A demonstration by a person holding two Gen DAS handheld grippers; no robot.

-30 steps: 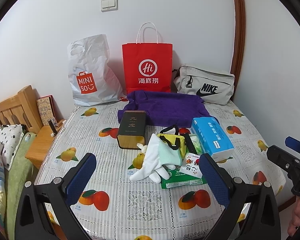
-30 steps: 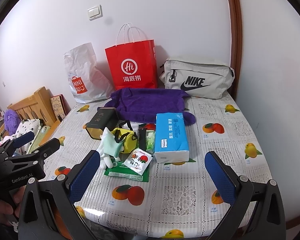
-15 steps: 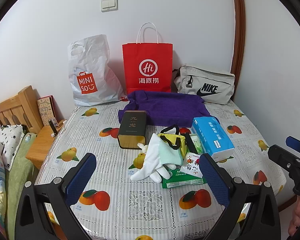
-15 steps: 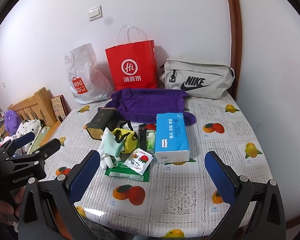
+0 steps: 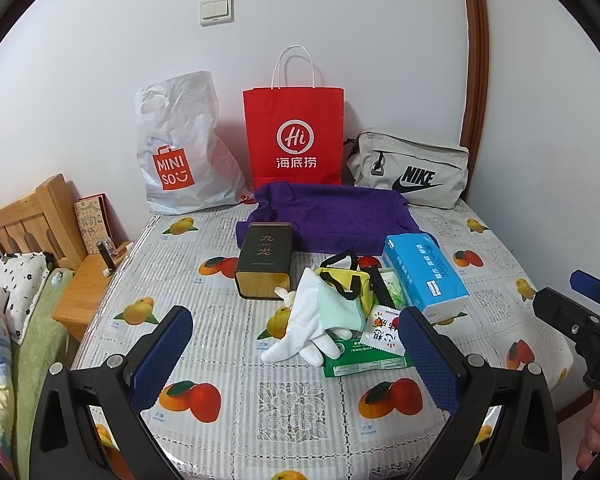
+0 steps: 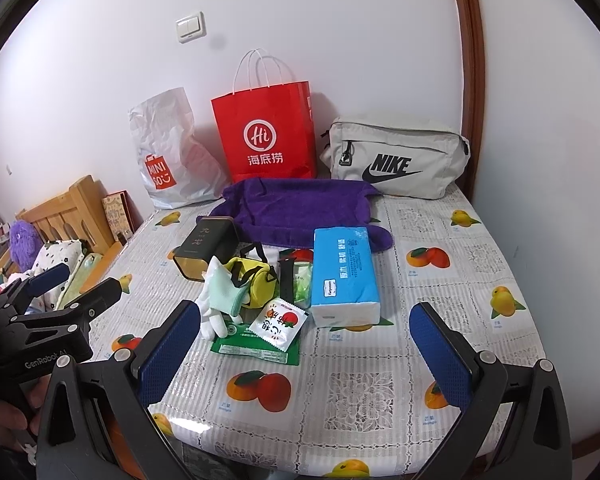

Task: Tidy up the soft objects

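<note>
Looking at the bench (image 5: pixel 308 400), the white glove (image 5: pixel 300 336) lies dead ahead at 12 o'clock of the left tongs (image 5: pixel 296 356), fingers toward them (long axis front-to-back). Right tongs (image 6: pixel 304 356) see it at 10 o'clock. Both gape wide, empty.

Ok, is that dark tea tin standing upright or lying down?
Lying down: the tea tin rests on its long side on the table, gold end toward the cameras.

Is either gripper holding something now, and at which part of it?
Nothing is held. The left gripper and the right gripper both have open jaws above the table.
</note>
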